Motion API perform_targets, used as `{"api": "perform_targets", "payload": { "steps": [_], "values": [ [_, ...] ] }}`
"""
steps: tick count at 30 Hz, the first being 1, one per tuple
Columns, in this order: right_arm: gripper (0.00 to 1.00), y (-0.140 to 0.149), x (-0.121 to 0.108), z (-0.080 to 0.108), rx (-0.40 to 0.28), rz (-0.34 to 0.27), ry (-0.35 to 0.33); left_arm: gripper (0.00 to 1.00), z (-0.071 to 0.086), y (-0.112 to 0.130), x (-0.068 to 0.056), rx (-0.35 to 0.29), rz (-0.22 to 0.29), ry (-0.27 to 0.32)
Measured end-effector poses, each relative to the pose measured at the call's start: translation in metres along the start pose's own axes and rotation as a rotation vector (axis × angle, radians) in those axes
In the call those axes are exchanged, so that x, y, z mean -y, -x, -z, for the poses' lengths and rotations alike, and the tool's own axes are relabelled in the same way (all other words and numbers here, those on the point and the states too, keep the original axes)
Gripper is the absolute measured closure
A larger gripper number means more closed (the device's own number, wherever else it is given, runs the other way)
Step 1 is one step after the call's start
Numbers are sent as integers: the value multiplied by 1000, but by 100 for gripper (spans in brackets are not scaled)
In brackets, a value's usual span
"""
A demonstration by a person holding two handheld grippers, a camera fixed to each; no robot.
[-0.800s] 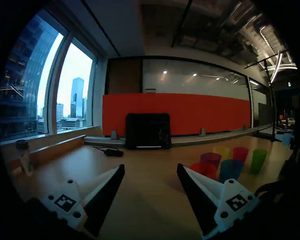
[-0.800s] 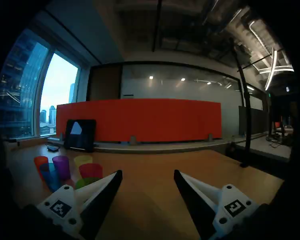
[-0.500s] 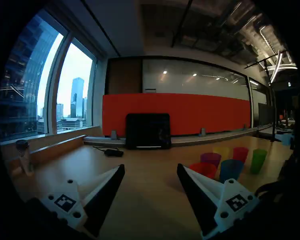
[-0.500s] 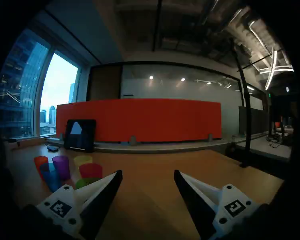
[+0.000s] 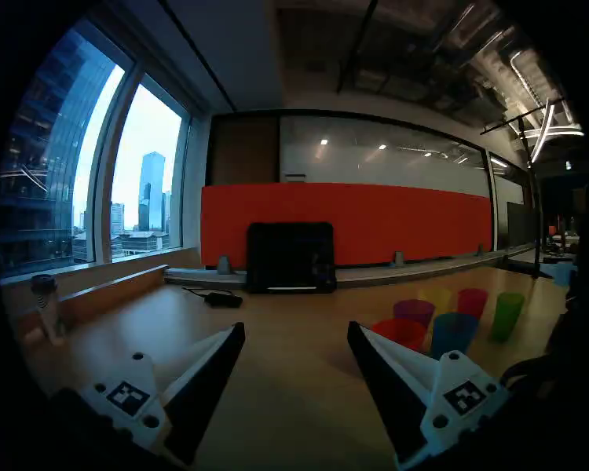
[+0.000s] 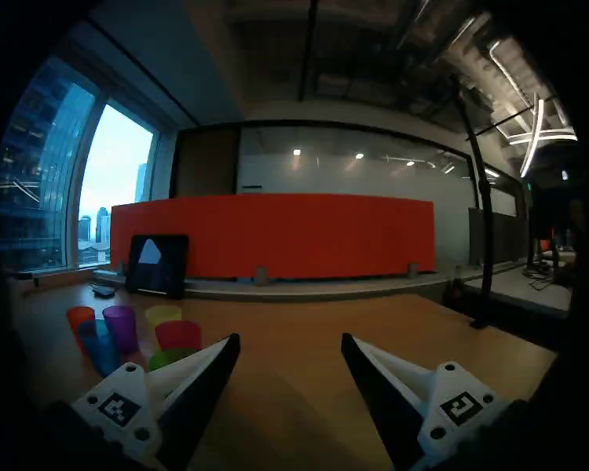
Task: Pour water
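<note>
The right gripper (image 6: 288,337) is hiding most of the green plastic cup (image 6: 165,359). The left gripper (image 5: 295,325) is covering the red plastic cup (image 5: 400,330)'s base.

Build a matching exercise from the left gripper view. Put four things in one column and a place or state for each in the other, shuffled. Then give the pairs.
Things
1. green cup
2. small bottle
3. black screen
4. left gripper

Places or states
A. far left of the table, below the window
B. upright in front of the orange panel, centre
C. right end of the cup cluster
D. open, nothing between its fingers

Pairs: 1-C, 2-A, 3-B, 4-D
</note>
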State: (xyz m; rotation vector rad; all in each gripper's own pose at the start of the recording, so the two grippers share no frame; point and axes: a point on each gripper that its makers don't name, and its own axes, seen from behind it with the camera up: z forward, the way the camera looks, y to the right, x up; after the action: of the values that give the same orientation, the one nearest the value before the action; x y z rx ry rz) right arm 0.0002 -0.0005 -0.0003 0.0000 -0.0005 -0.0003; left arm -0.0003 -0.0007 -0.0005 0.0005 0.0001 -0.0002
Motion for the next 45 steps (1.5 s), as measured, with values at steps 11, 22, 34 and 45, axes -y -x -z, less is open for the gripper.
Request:
{"api": "perform_targets", "payload": {
  "steps": [11, 22, 34, 45],
  "values": [
    [0, 0, 0, 0, 0, 1, -1, 3, -2, -1, -3, 1, -1, 11],
    [0, 1, -2, -1, 12, 8, 1, 3, -3, 2, 2, 25, -25, -12],
    [0, -55, -12, 5, 21, 13, -16, 3, -8, -42, -1, 50, -7, 15],
    [0, -123, -9, 2, 36, 41, -64, 3, -20, -119, -2, 47, 20, 53]
  ]
}}
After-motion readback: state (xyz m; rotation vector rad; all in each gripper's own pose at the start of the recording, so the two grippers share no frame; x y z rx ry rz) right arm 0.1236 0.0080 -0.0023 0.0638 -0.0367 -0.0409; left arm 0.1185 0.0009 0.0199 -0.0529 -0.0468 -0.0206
